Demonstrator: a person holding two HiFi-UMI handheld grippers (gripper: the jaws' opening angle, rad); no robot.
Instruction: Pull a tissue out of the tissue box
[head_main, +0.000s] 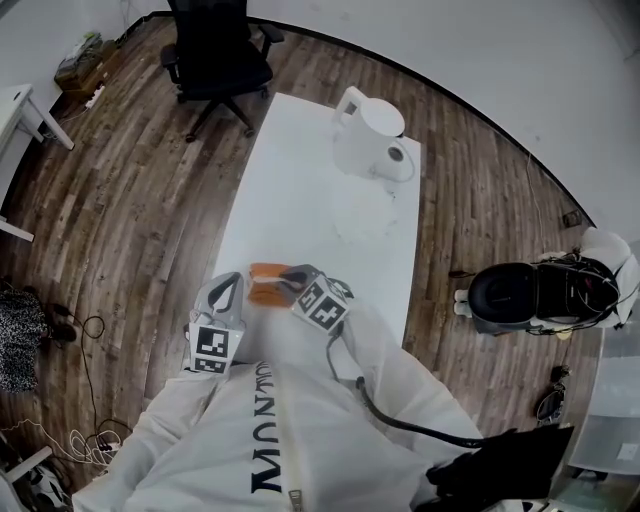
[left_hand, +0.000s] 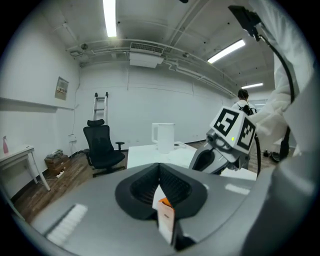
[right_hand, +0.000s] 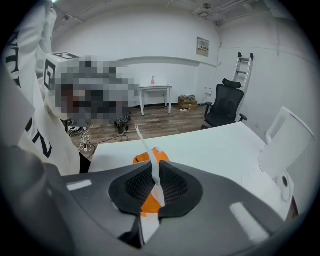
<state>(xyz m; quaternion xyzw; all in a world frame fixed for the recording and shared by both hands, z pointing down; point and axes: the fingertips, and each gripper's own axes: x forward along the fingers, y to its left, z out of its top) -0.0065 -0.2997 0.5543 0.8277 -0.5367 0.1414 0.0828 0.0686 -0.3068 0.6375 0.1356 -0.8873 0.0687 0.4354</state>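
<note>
An orange tissue box (head_main: 262, 284) lies at the near end of the white table (head_main: 320, 215), just in front of me. My right gripper (head_main: 297, 281) comes at it from the right. In the right gripper view this gripper (right_hand: 154, 169) is shut on a thin white tissue (right_hand: 144, 145) that runs up between its pads, and the orange box (right_hand: 159, 156) shows behind them. My left gripper (head_main: 226, 290) sits at the box's left side. In the left gripper view its jaws (left_hand: 159, 169) are together, with a white-and-orange edge of the box (left_hand: 165, 214) pinched between them.
A white kettle (head_main: 368, 135) stands at the table's far end. A black office chair (head_main: 215, 50) is beyond the table's far left corner. A small white desk (right_hand: 156, 89) and a ladder (right_hand: 244, 64) stand by the walls. Cables lie on the wooden floor (head_main: 95, 430).
</note>
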